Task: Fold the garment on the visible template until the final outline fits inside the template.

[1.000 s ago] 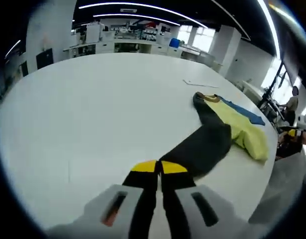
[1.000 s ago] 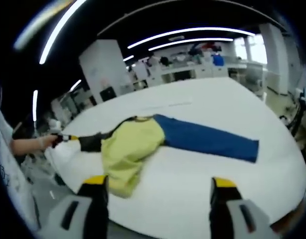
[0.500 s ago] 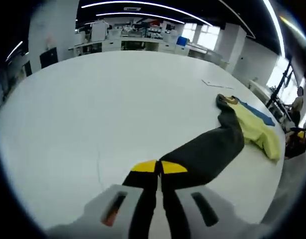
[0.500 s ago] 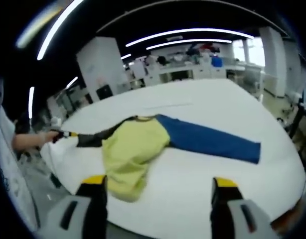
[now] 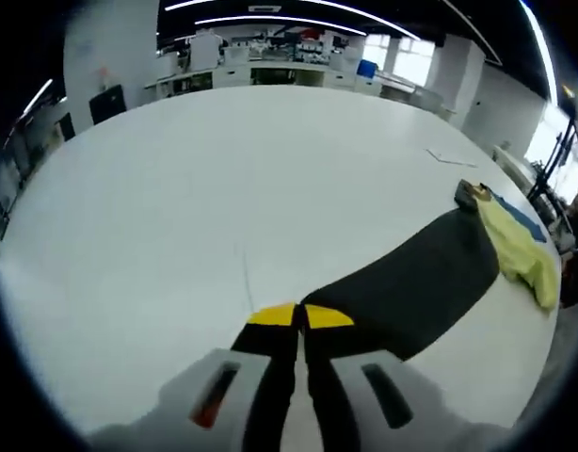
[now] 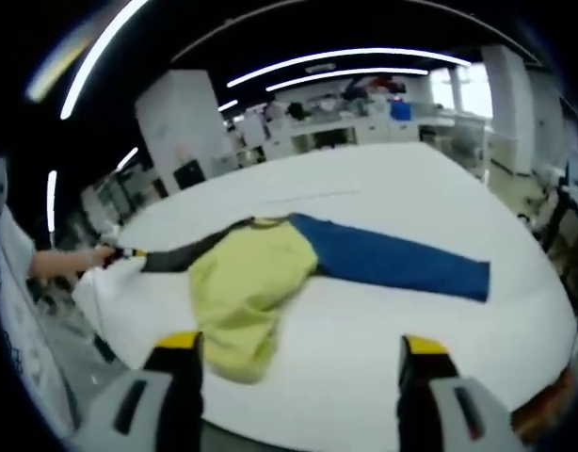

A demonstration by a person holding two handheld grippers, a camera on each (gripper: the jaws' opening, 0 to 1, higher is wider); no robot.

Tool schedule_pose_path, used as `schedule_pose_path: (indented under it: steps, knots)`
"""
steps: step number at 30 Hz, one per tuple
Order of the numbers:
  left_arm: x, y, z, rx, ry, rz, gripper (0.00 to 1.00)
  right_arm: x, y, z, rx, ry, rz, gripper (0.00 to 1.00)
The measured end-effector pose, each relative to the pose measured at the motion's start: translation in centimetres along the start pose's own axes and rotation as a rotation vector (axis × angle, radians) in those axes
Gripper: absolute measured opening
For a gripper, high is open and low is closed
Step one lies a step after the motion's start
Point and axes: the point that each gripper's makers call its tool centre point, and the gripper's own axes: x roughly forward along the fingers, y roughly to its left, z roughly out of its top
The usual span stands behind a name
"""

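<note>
As the left claw point(image 5: 299, 315), clenched on the black sleeve point(image 5: 411, 287), draws it outward, the garment point(image 6: 256, 282) flattens on the surface point(image 5: 223, 188) ahead of the spread, unladen right claw point(image 6: 298, 350).

The room is big, with a dark ceiling and long bright light strips point(image 6: 345, 58) curving across it. A wide white desk point(image 5: 223, 179) fills the middle. Far behind stand white benches full of stuff point(image 5: 270, 68), a white pillar point(image 6: 181, 122) and bright windows point(image 5: 407, 61).
</note>
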Motion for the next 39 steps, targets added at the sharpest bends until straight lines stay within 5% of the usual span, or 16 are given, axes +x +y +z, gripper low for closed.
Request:
schedule_pose_path:
  steps: [17,28,32,39]
  knots:
    - [-0.2,0.8,-2.1,-0.03,0.116,0.091,0.0,0.8,0.1,-0.4,0.009,0.014,0.014,0.85]
    - [-0.6,0.4,-2.6,-0.031,0.102,0.097,0.0,0.6,0.2,-0.8,0.021,0.009,0.015,0.85]
    - [-0.5,0.6,-2.5,-0.032,0.088,0.084,0.14,0.7,-0.1,-0.7,0.03,-0.002,0.02,0.85]
    - [-0.7,-1.2,-2.1,0.04,0.034,-0.038,0.32,0.7,0.2,-0.8,0.029,-0.004,0.031,0.84]
